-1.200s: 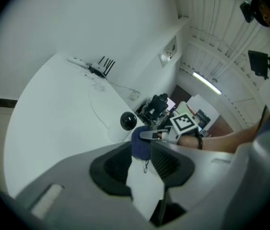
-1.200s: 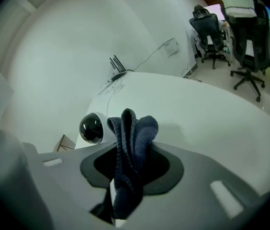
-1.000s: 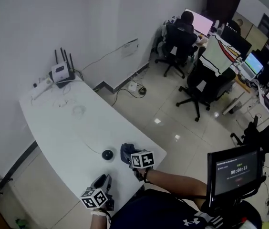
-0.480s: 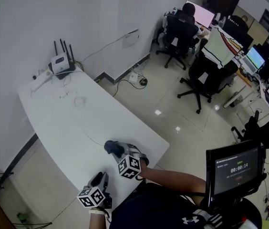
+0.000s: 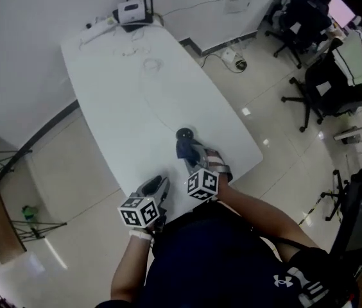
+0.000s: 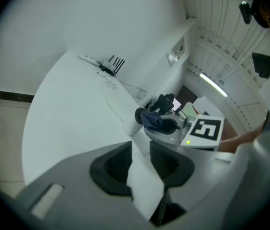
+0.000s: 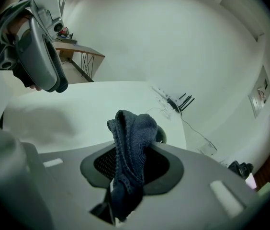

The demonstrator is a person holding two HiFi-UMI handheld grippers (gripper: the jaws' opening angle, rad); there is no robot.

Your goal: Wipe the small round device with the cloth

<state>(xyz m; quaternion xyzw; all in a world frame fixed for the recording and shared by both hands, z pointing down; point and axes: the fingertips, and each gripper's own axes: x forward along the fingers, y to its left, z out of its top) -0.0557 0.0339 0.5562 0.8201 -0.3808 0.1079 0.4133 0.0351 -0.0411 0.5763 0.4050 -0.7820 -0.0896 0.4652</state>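
Left gripper [image 5: 162,181], right gripper [image 5: 191,155] grey; marker cubes [image 5: 142,212] black-white; navy shirt [image 5: 219,255].

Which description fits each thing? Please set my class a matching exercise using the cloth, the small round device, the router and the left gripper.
Things:
1. cloth
2. small round device
3. router
4. left gripper

Descriptions:
A. black, on the table
B. white, at the table's far end
C. empty, jaws slightly apart
D. dark blue, clamped in the right gripper

Pairs: 1-D, 2-A, 3-B, 4-C
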